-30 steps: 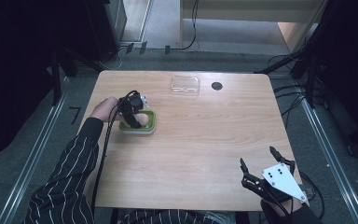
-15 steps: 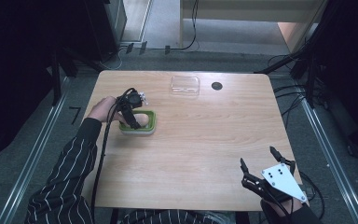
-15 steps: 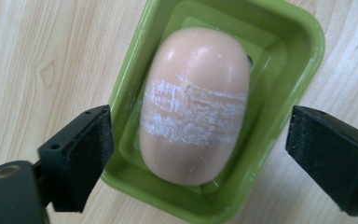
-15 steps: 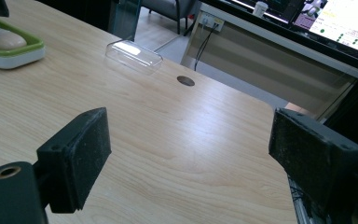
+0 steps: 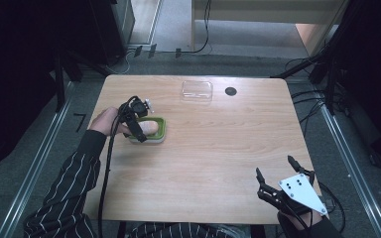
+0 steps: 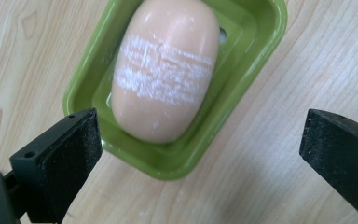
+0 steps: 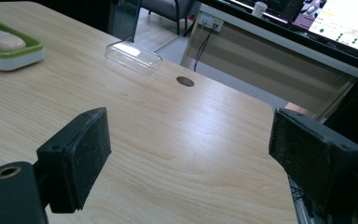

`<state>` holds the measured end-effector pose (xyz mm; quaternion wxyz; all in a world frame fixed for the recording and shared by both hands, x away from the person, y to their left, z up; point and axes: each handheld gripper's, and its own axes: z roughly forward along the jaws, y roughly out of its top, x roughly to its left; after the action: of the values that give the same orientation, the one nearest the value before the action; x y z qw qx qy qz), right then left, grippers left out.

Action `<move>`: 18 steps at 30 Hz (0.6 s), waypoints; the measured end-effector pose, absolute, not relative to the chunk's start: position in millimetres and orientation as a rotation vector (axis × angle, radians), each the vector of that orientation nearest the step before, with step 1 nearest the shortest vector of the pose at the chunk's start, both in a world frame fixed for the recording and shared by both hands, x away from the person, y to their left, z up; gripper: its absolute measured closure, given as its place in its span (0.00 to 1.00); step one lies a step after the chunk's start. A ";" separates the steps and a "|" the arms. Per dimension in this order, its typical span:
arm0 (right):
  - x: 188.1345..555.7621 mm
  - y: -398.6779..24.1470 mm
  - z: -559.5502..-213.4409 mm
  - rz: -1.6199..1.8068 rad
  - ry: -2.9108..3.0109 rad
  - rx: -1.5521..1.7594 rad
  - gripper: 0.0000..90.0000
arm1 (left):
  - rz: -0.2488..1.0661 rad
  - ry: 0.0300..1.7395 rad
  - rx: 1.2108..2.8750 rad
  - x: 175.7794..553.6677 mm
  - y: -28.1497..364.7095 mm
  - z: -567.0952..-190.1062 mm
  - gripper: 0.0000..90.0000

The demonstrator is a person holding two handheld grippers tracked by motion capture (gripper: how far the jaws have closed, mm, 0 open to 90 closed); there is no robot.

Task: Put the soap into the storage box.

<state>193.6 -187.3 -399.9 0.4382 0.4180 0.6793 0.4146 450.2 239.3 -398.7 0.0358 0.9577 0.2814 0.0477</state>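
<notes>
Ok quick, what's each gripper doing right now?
Left gripper: open, empty, above the soap in its green dish.
Right gripper: open, empty.

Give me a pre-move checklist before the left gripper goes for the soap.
1. Left gripper open: ok, jaws stand wide apart.
2. Soap seated in the dish: ok, it lies flat inside the green rim.
3. Jaws aligned on the soap: not ok, the soap sits up and left of the gap, and one jaw overlaps the dish rim.
4. Jaws empty: ok, nothing between them.
5. Right gripper out of the way: ok, it is open near the table's near right corner.
6. Lid clear of the dish: ok, it lies apart, toward the far edge.
</notes>
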 end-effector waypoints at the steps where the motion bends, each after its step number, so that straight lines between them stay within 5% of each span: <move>1: 193.5 -187.2 -399.9 1.031 1.690 1.040 0.15 | 0.144 0.877 2.940 447.9 239.5 -398.2 0.00; 18: 193.2 -188.0 -399.9 1.035 1.687 1.044 0.15 | 0.127 0.948 2.965 411.1 236.6 -401.1 0.00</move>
<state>193.2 -188.0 -399.9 0.4366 0.4197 0.6782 0.4162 411.1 236.6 -401.1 0.0130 0.9516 0.3043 0.0407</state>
